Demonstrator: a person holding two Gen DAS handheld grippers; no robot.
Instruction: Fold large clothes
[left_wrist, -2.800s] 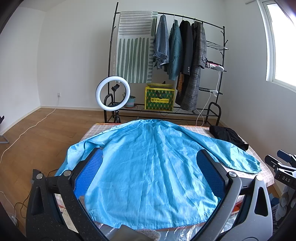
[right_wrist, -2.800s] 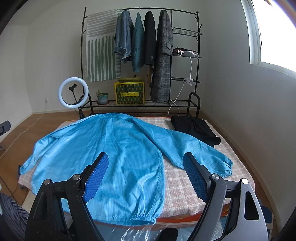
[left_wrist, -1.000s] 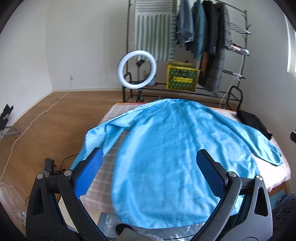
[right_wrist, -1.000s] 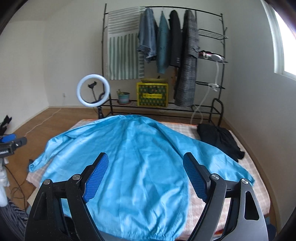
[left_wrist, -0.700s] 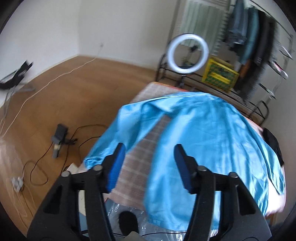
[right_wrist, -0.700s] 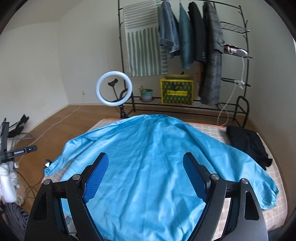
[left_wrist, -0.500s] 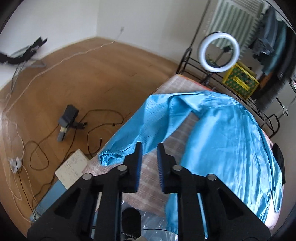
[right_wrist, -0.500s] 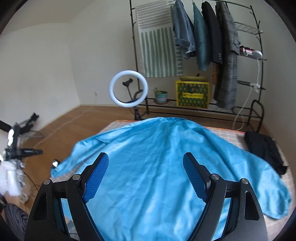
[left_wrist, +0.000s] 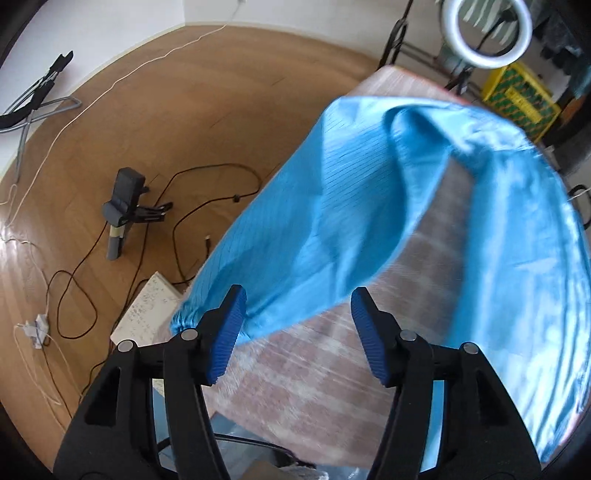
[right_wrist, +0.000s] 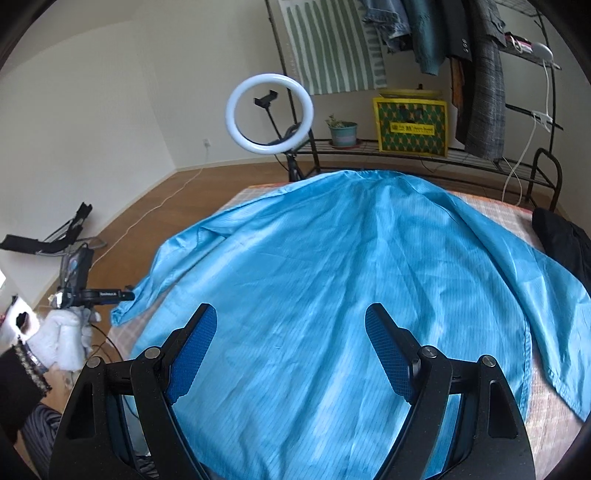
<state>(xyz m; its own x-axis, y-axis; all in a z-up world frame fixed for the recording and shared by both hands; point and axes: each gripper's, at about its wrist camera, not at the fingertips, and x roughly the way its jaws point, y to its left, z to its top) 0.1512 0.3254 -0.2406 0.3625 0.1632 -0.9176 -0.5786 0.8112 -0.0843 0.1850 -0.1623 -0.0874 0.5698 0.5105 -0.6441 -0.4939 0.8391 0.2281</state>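
Observation:
A large bright blue garment (right_wrist: 332, 280) lies spread flat on a table under a checked cover (left_wrist: 314, 387). Its left sleeve (left_wrist: 314, 229) runs along the table's left edge, and the gathered cuff (left_wrist: 181, 321) hangs just over that edge. My left gripper (left_wrist: 297, 332) points steeply down over the sleeve's end near the cuff. Its jaws are opening, the sleeve lies below the gap, and neither pad presses on it. My right gripper (right_wrist: 290, 354) hovers open above the garment's body, holding nothing. A white-gloved hand (right_wrist: 61, 332) shows at the left of the right wrist view.
A ring light (right_wrist: 269, 114) and a clothes rack with a yellow box (right_wrist: 410, 125) stand behind the table. A black garment (right_wrist: 565, 240) lies at the table's far right. On the wooden floor to the left are cables, a small grey device (left_wrist: 123, 210) and a white sheet (left_wrist: 147, 314).
The left gripper swung left and down from over the garment's body to the left sleeve; its jaws closed almost fully, then reopened partway. The right gripper moved left and lower over the garment, still open.

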